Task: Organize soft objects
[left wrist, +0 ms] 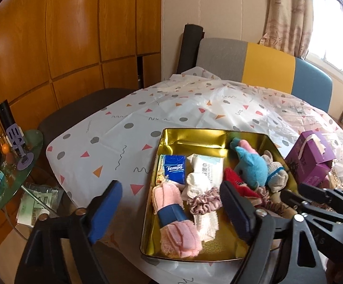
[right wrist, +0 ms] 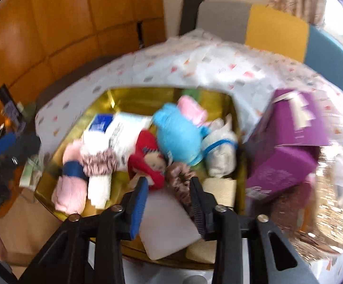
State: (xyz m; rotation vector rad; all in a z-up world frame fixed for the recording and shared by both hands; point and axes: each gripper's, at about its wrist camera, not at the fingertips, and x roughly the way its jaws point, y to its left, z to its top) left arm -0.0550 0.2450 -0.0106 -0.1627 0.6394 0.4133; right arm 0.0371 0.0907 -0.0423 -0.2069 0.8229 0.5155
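Note:
A gold tin tray (left wrist: 190, 139) (right wrist: 133, 99) on the table holds soft things: a pink rolled towel with a blue band (left wrist: 176, 222) (right wrist: 70, 184), a Tempo tissue pack (left wrist: 172, 169), a white wipes pack (left wrist: 208, 165), scrunchies (left wrist: 204, 202), a red doll (right wrist: 151, 161), a blue plush (left wrist: 249, 165) (right wrist: 178, 132) and a beige sock bundle (left wrist: 277, 174). My left gripper (left wrist: 169, 203) is open and empty above the tray's near left edge. My right gripper (right wrist: 168, 198) is shut on a pale pink-white flat pack (right wrist: 169, 227) over the tray's near side. The right wrist view is blurred.
A purple tissue box (left wrist: 311, 161) (right wrist: 287, 146) stands right of the tray. The table has a patterned white cloth (left wrist: 147, 108). A grey-yellow-blue chair back (left wrist: 264, 64) is behind. A round glass side table (left wrist: 8, 170) with clutter is at the left.

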